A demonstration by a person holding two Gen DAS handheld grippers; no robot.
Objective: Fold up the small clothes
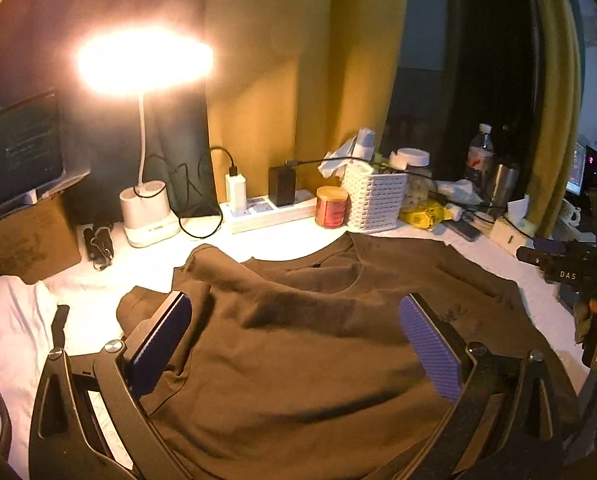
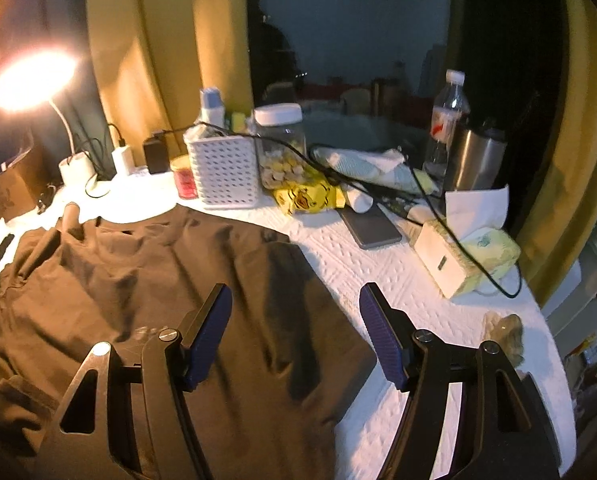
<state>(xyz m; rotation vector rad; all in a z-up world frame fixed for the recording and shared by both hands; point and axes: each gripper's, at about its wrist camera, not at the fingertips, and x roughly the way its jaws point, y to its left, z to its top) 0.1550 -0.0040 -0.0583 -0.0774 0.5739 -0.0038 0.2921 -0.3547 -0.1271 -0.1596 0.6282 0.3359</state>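
The left gripper point(image 1: 294, 320) is seen with its jaws spread wide, nothing held between them; its blue pads point(image 1: 430, 344) are poised over the brown T-shirt point(image 1: 298, 344), though contact cannot be confirmed; the right gripper point(image 2: 296, 320) is likewise held wide apart and empty, its left finger above the shirt's right edge, its right finger above the white tablecloth point(image 2: 398, 280). The shirt is spread rumpled across the near middle of the table, neckline toward the far side. From the left wrist view alone, the power strip point(image 1: 270, 212) beside the desk lamp point(image 1: 146, 208) is made out, and the right gripper's body at the right edge; from the right wrist view alone, the phone point(image 2: 372, 224) and the tissue pack point(image 2: 486, 248) are shown at far right; the white basket point(image 2: 224, 170) is caught by both.
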